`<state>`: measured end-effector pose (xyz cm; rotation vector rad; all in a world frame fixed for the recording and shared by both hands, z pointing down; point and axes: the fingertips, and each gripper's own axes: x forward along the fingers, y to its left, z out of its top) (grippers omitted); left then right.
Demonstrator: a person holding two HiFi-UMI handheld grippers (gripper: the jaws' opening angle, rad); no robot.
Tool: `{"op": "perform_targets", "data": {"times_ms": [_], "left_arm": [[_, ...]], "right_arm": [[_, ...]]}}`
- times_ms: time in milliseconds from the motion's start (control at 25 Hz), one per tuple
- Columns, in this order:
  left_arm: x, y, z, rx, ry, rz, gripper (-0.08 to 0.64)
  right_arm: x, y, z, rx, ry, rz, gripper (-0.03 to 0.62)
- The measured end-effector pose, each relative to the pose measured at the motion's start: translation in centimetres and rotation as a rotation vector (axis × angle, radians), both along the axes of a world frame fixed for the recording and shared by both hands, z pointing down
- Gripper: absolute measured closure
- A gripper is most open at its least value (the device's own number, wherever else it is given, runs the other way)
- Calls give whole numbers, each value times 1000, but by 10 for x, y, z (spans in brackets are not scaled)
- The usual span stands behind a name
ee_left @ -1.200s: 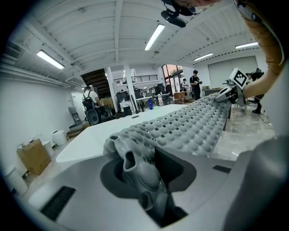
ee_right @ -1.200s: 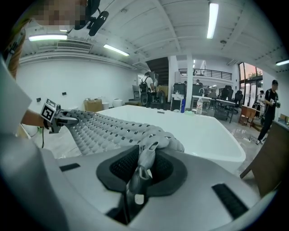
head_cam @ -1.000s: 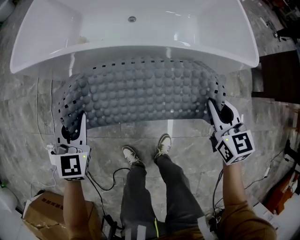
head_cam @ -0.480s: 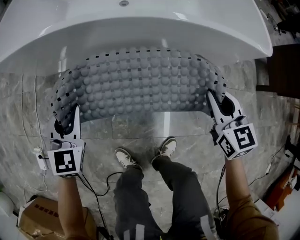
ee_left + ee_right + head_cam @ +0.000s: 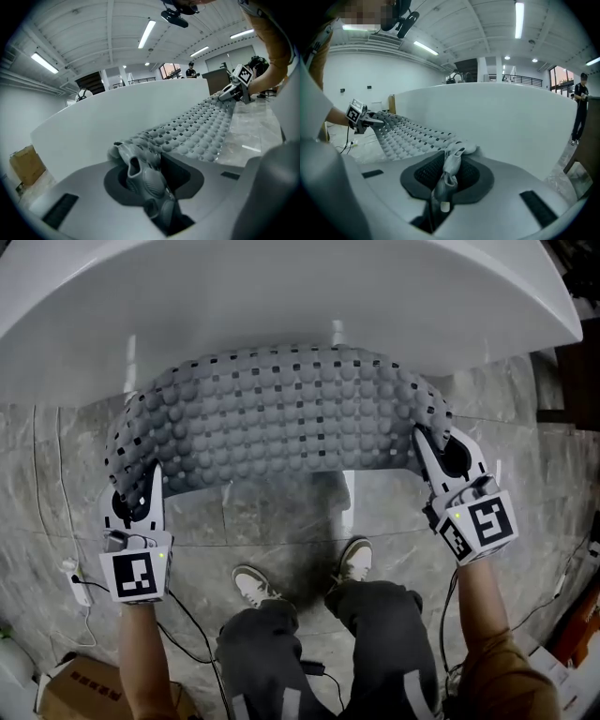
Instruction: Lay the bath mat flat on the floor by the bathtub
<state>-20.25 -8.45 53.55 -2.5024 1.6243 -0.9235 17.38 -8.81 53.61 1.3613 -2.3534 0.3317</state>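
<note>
Standing at the bathtub, looking steeply down.

Bath mat: grey, bubbled surface with rows of small square holes. It is strung out full width between my two hands, off the floor, sagging back in a broad arc. Its far edge sits in front of the tub's white outer wall; I cannot tell whether it touches.

Left gripper: my fingers are narrow and clamped on the mat's left near corner. From this gripper's own view, the corner is bunched into a thick wad between the pads, and the rest runs away towards the other hand.

Right gripper: fingers narrow, pinching the right near corner. The rubber there is folded into a thin upright pleat between the pads.

Both grippers point forward and somewhat down, at about the same height, well apart.

Floor: grey marbled tile. My shoes stand on it below the mat's near edge. A cardboard box sits at lower left.
</note>
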Motion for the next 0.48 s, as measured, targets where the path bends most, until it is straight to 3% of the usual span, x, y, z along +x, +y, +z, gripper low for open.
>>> {"op": "perform_targets", "data": {"times_ms": [280,480], "left_arm": [[-25,-20,27,24,32,44,451],[-18,-27,82,42,3,89,451]], "right_arm": [[-26,-16,7,55,61,-36,529],[-23,-18,70,91,50,-26,529]]}}
